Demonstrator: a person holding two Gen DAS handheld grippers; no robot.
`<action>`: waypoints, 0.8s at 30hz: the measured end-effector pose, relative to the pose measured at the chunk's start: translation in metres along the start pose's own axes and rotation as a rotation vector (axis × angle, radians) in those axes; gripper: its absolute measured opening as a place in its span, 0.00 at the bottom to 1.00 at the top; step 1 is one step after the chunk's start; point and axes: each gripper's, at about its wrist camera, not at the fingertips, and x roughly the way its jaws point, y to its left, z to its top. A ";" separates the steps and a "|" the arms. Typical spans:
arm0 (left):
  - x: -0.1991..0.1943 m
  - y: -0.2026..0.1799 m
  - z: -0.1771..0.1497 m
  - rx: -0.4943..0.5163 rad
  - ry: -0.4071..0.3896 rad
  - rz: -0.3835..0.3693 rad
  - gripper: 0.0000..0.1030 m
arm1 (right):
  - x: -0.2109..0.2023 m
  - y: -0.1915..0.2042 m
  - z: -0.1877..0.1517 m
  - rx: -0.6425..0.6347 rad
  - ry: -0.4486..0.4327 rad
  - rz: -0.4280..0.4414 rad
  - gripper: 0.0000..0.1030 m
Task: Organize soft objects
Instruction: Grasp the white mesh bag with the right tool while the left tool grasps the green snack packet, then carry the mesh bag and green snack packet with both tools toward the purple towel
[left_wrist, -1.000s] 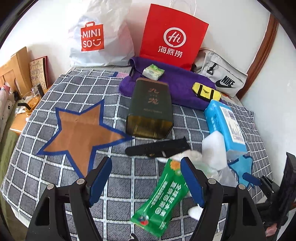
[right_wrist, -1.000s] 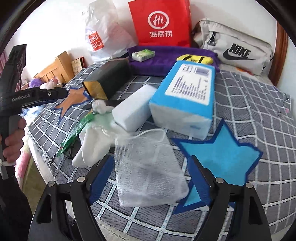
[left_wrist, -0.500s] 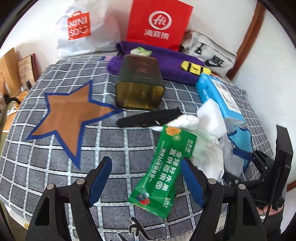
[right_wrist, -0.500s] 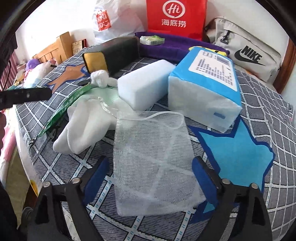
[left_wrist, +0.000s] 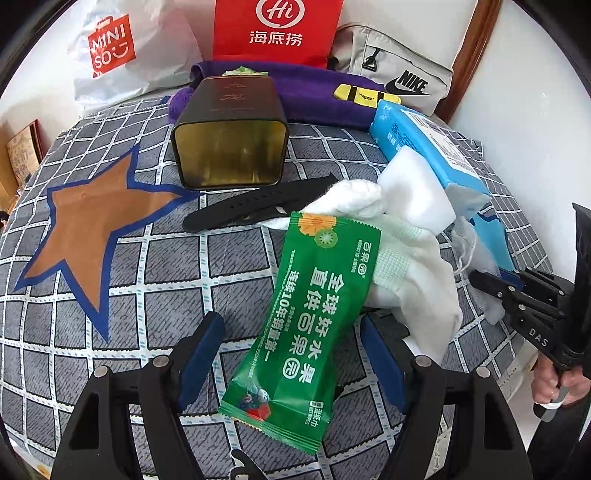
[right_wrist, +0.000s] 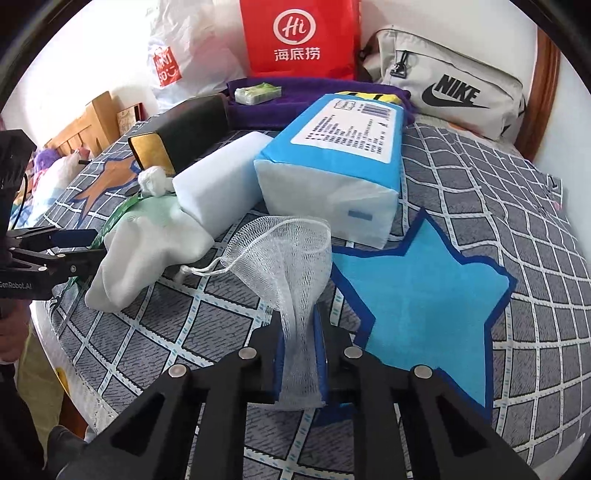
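In the right wrist view my right gripper (right_wrist: 300, 321) has its jaws closing, and the blue pads pinch the bunched lower end of a white mesh bag (right_wrist: 291, 254) beside the blue star patch (right_wrist: 417, 295). My left gripper (left_wrist: 291, 325) hangs open over a green snack packet (left_wrist: 314, 314), whose lower half lies between the fingers untouched. The packet leans on a white glove (left_wrist: 413, 291). A white foam block (right_wrist: 218, 184) and a blue tissue pack (right_wrist: 332, 147) lie just behind.
A dark tin (left_wrist: 229, 140) lies on its side with a black strap (left_wrist: 251, 210) in front, beside an orange star patch (left_wrist: 92, 221). A purple towel (left_wrist: 306, 96), red paper bag (left_wrist: 277, 33), Miniso bag (left_wrist: 122, 48) and Nike pouch (right_wrist: 454, 96) line the wall. The bed edge is near.
The right jaws have gone from wide open around the mesh bag to pinched on it, bunching it up. The left gripper has sunk toward the green packet.
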 end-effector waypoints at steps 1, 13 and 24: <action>0.000 0.000 0.000 -0.001 -0.007 0.009 0.68 | -0.001 -0.001 0.000 0.011 0.002 0.002 0.14; -0.010 0.021 0.009 -0.087 -0.012 0.045 0.29 | -0.006 -0.005 -0.004 0.097 -0.003 0.015 0.11; -0.038 0.023 0.020 -0.131 -0.062 0.048 0.28 | -0.027 -0.004 0.003 0.096 -0.036 0.034 0.07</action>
